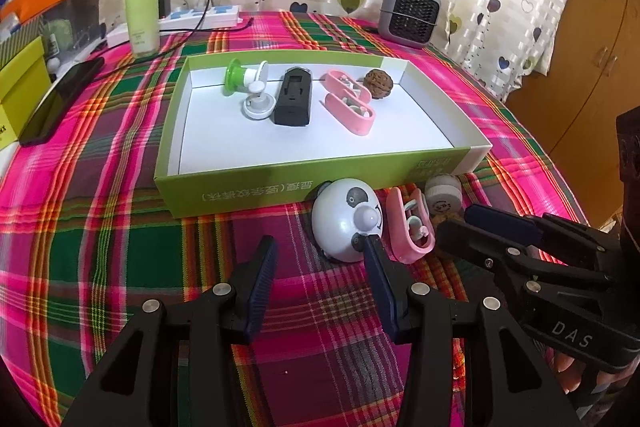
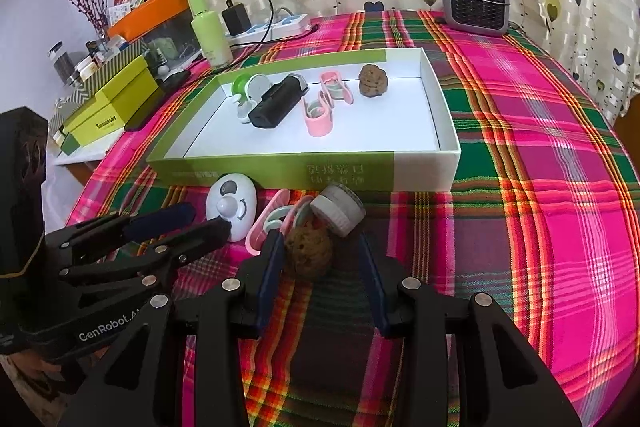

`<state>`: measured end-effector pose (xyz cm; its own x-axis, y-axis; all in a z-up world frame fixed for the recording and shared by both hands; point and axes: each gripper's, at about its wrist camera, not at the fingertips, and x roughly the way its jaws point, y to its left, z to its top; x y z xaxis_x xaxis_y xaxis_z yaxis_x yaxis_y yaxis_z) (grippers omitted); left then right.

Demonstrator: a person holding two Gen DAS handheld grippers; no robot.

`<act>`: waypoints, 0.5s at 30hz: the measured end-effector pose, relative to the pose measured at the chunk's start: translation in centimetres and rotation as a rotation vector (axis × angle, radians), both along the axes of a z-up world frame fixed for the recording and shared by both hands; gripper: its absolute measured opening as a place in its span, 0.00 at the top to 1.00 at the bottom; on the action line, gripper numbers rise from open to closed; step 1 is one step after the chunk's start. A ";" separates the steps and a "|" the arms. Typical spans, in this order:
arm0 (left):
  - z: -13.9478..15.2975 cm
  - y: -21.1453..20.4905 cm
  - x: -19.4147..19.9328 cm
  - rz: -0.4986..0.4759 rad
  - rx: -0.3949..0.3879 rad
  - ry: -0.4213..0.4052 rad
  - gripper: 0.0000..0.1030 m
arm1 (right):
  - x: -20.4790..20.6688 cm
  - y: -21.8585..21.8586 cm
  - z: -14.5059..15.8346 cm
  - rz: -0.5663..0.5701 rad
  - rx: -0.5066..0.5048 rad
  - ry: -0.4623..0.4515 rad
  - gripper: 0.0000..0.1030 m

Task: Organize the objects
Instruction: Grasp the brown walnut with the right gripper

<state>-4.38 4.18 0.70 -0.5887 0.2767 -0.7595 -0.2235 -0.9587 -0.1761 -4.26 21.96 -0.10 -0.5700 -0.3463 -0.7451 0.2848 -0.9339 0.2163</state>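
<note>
Pink clip [image 2: 267, 227] lengthwise toward tray [image 2: 280, 169]; both grippers' fingers [image 1: 262, 277] apart, empty.

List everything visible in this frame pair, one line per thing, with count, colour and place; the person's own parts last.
box: one, green outside, white inside, middle of the table
clips in box: two, pink, side by side
walnut in box: one, brown, far right
black case: one, in box
suction hooks: two, green and white, left in box
panda toy: one, white, in front of box
clip: one, pink, beside panda toy
walnut: one, brown, between right tongs' fingers, left pad touching
jar: one, white, tipped, near box
bottle: one, green, back left
heater: one, grey, back right
tablecloth: one, pink-green plaid
left tongs: black, open
right tongs: black, open
</note>
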 end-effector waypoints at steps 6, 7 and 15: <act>0.0 -0.2 0.1 0.002 0.003 -0.001 0.58 | -0.2 0.4 -0.1 0.002 -0.030 -0.014 0.62; 0.0 -0.3 0.1 0.003 0.006 -0.001 0.58 | -0.2 0.5 -0.2 0.001 -0.039 -0.017 0.62; 0.1 -0.5 0.0 0.009 0.021 -0.007 0.58 | -0.2 0.6 -0.2 0.022 -0.083 -0.026 0.74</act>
